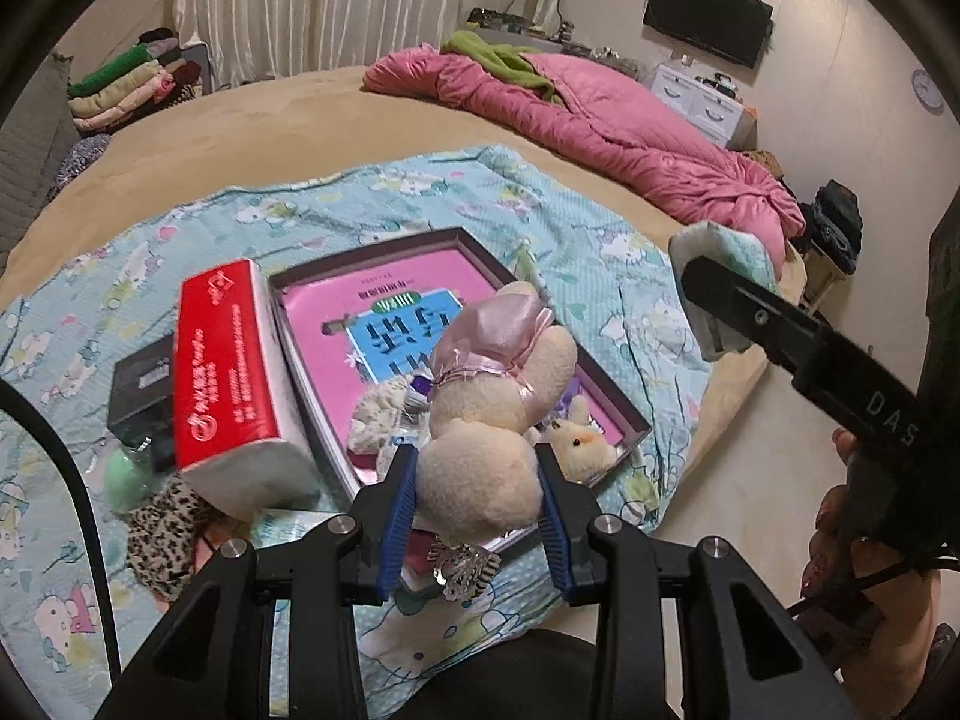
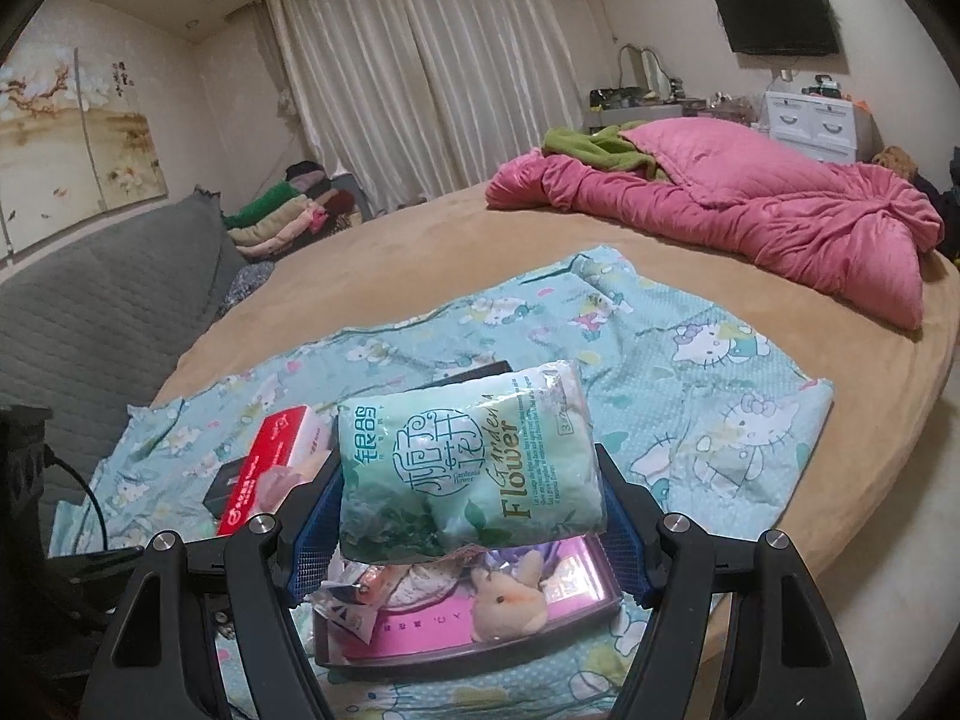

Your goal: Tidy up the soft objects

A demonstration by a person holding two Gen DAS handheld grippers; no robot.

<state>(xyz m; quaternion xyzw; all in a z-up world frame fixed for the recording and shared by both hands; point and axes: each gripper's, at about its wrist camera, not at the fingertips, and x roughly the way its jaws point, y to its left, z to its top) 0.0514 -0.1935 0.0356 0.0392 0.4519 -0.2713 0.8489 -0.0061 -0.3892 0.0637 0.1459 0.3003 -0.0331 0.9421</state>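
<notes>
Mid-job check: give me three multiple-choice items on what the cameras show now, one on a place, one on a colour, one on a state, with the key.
1. Where is the small plush with the orange face?
A. In the dark tray
B. On the pink quilt
C. On the floor

2. What colour is the wrapper of the big tissue pack beside the tray?
A. Blue
B. Red
C. Yellow

3. What does the left gripper hold?
A. Nothing, jaws wide open
B. A folded towel
C. A cream plush toy

Key:
1 A, it lies in the tray on the pink box liner, below the right gripper.
2 B, the wrapper is red with white ends.
3 C, the blue pads press both sides of the cream plush toy with its pink satin bow, while the right gripper is shut on the green tissue packet.
</notes>
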